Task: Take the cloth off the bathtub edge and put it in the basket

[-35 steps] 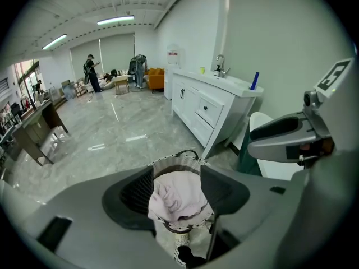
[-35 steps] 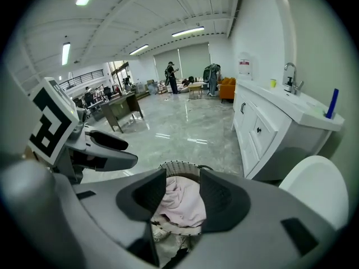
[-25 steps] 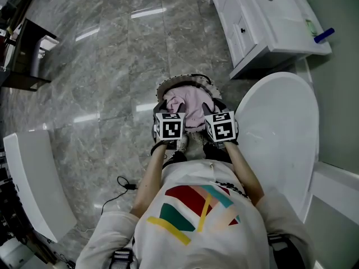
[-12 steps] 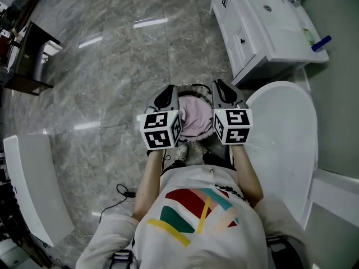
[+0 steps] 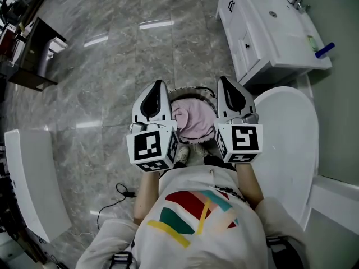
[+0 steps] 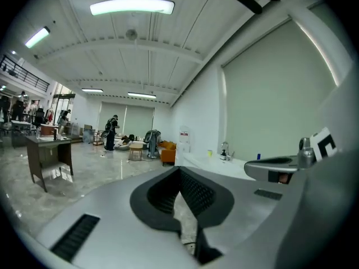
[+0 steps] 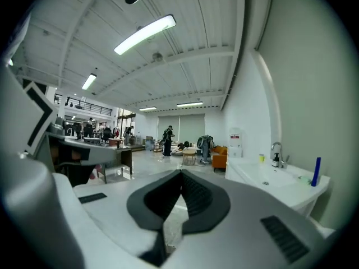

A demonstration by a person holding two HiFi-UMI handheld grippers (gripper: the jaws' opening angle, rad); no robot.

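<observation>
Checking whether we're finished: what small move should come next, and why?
Probably just draw the left gripper and right gripper back to rest: their jaws have just closed on nothing, and the pink cloth already lies in the basket.

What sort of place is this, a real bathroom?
Probably a mock bathroom inside a big open hall: a white bathtub and a washbasin cabinet stand here, yet the left gripper view shows a desk, an orange sofa and ceiling strip lights beyond.

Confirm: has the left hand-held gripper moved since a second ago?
Yes. The left hand-held gripper rose out of the basket toward the camera, beside its left rim; jaws just closed, empty.
</observation>
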